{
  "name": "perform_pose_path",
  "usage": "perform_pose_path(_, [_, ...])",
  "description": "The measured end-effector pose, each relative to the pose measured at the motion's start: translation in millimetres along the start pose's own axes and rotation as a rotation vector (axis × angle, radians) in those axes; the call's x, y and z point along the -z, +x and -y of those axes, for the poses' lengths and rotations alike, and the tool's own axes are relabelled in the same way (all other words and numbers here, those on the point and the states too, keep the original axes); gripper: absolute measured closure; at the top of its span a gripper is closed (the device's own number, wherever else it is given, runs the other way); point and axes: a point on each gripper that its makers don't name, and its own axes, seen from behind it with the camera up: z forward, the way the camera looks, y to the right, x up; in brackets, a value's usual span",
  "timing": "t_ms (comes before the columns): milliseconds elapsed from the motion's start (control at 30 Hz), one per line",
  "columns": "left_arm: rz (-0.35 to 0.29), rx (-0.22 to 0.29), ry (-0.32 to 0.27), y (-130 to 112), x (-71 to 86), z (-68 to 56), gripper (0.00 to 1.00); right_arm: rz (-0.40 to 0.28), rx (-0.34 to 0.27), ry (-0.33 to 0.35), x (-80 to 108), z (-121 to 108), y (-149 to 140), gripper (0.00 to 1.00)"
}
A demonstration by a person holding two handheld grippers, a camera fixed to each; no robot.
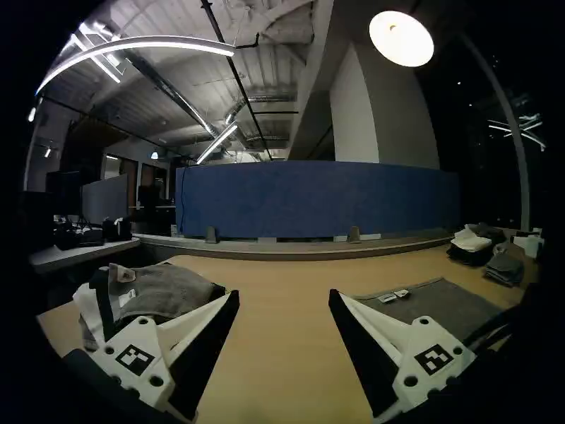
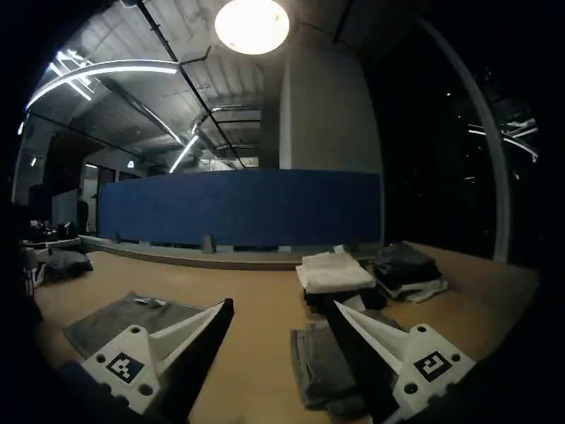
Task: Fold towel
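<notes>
In the left gripper view my left gripper [image 1: 284,295] stands open over bare wooden table [image 1: 282,332], nothing between its fingers. A flat grey towel [image 1: 438,300] with small tags lies to its right, partly behind the right finger. A pile of folded grey and white towels [image 1: 152,290] sits to its left. In the right gripper view my right gripper [image 2: 282,305] is open too, low over the table. The flat grey towel [image 2: 123,318] lies at its left. A folded grey towel [image 2: 325,367] lies under and beside the right finger.
A stack of folded white and dark towels [image 2: 339,275] and a darker stack [image 2: 406,272] sit ahead on the right. A blue partition [image 1: 311,198] runs along the table's far edge. A side desk with dark items [image 1: 85,237] is at far left.
</notes>
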Motion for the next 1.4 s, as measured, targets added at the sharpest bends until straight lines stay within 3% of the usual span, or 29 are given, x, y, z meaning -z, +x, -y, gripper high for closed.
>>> perform_pose_path(567, [0.003,-0.005,0.008,-1.1,0.2,0.6,0.06,-0.006,0.000,0.000,0.3,-0.1,-1.7,0.00])
perform_pose_path(767, [0.002,-0.040,0.026,3.8,-1.8,5.4,0.06,-0.036,-0.011,0.011,4.2,2.1,14.6,0.00])
perform_pose_path(967, [-0.006,-0.010,0.022,36.4,1.6,1.5,0.06,-0.015,-0.024,-0.005,7.4,-8.3,37.5,0.00])
perform_pose_path(1400, [-0.007,-0.007,-0.018,155.0,14.5,-15.9,0.06,-0.010,-0.006,0.009,20.4,-11.0,148.7,0.00])
